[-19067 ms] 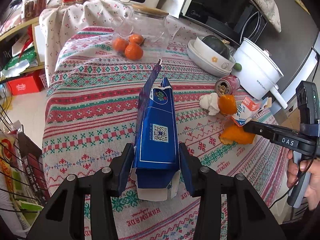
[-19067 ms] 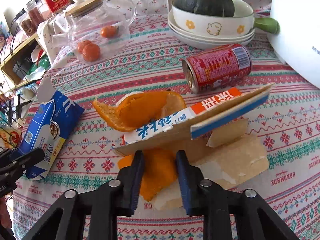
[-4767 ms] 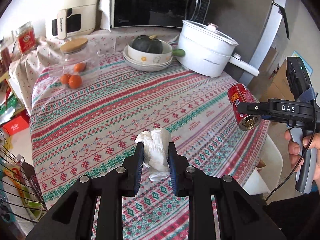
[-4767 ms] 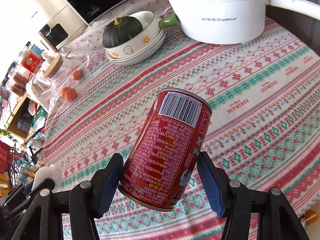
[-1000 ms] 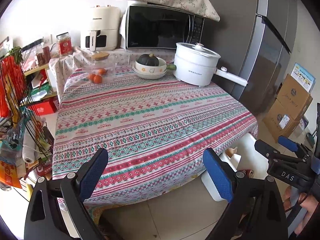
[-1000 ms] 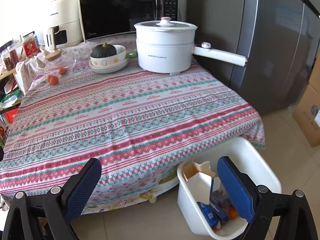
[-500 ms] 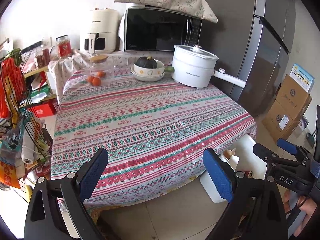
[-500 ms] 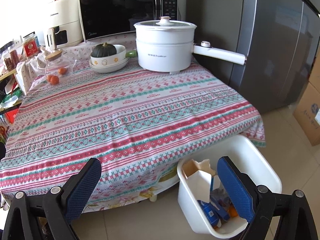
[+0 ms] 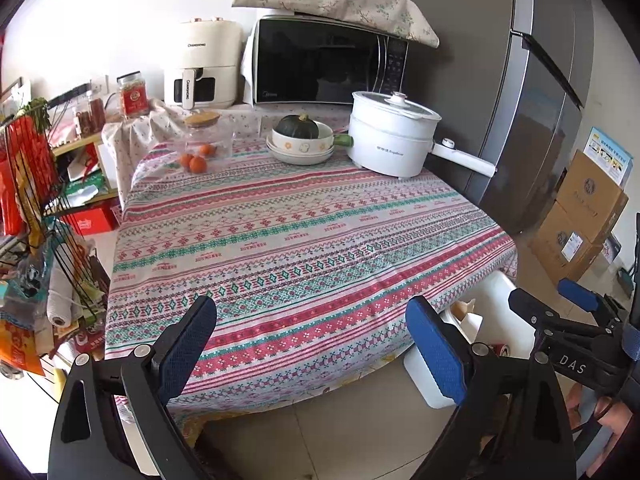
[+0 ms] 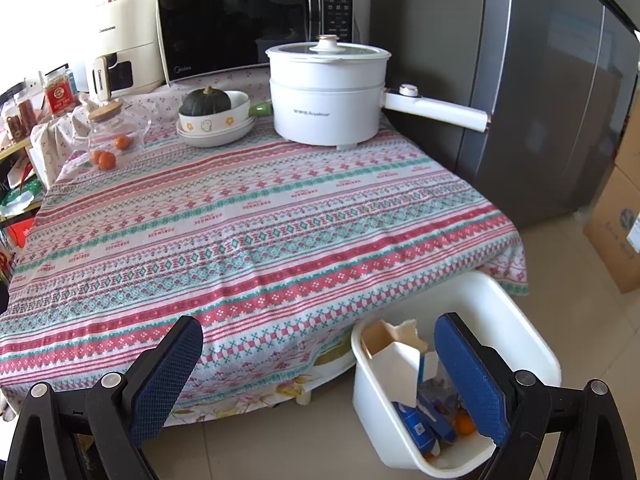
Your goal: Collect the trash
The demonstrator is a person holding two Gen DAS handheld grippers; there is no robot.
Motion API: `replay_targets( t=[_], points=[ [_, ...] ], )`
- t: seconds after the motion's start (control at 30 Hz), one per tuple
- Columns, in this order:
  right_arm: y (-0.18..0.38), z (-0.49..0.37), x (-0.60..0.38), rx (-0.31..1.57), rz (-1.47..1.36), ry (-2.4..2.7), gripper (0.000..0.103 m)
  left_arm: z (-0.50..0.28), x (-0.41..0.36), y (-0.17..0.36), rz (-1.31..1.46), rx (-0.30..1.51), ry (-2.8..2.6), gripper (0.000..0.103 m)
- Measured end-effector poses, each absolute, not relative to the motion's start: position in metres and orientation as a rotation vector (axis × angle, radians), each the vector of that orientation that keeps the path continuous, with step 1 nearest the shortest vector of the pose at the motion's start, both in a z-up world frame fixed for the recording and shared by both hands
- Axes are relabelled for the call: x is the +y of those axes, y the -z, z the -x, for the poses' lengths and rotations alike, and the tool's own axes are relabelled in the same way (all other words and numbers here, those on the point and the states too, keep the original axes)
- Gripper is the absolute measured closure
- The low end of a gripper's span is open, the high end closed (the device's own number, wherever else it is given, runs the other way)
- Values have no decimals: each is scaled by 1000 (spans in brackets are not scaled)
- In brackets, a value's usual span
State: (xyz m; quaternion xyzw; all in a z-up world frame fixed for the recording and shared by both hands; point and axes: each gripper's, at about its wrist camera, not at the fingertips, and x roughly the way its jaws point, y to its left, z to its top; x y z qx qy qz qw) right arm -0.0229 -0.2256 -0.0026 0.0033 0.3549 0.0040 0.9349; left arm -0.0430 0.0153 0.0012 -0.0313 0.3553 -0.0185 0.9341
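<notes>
Woven tablecloth (image 10: 256,216), glossy plastic bin (image 10: 532,344)

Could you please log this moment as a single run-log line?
left gripper: open, holding nothing | right gripper: open, holding nothing | trash: in bin | bin: on floor beside table

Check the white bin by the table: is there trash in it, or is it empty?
Holding trash. The right wrist view shows the white bin containing torn cardboard, a blue carton and orange peel.

Ahead of both wide-spread grippers the tablecloth (image 10: 256,216) lies bare; only its far edge is crowded by the electric pot (image 10: 326,100), squash bowl (image 10: 214,114) and glass jar (image 10: 114,136). The bin (image 10: 516,324) crowds the floor below right.
</notes>
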Motion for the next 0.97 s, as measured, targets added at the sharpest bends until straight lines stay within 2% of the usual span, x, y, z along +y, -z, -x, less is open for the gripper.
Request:
replay_targets(
  t=[0.97],
  points=[
    [7, 23, -222, 732, 10, -6, 6, 39, 15, 3, 48, 738, 19, 6]
  ],
)
